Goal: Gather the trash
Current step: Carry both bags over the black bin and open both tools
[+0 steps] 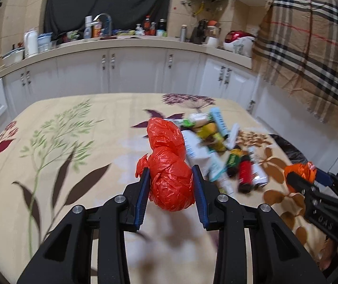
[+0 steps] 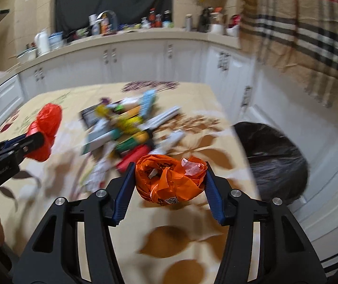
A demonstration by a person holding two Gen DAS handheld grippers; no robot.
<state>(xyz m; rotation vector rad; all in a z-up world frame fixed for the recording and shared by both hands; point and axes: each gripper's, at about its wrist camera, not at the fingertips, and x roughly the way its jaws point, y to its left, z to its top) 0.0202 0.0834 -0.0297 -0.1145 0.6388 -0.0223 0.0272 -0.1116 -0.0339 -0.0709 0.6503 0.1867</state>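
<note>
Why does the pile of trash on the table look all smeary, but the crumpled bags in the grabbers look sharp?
Left wrist view: the red bag in the left gripper is crisp, the trash pile smeared. Right wrist view: the orange bag in the right gripper is sharp, while pile, tablecloth and black bin blur. Both pictures bend the counter edge into a curve.

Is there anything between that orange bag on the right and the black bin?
Nothing visible. The orange bag, held in the right gripper, has only bare tablecloth between it and the black bin beyond the table's right edge.
</note>
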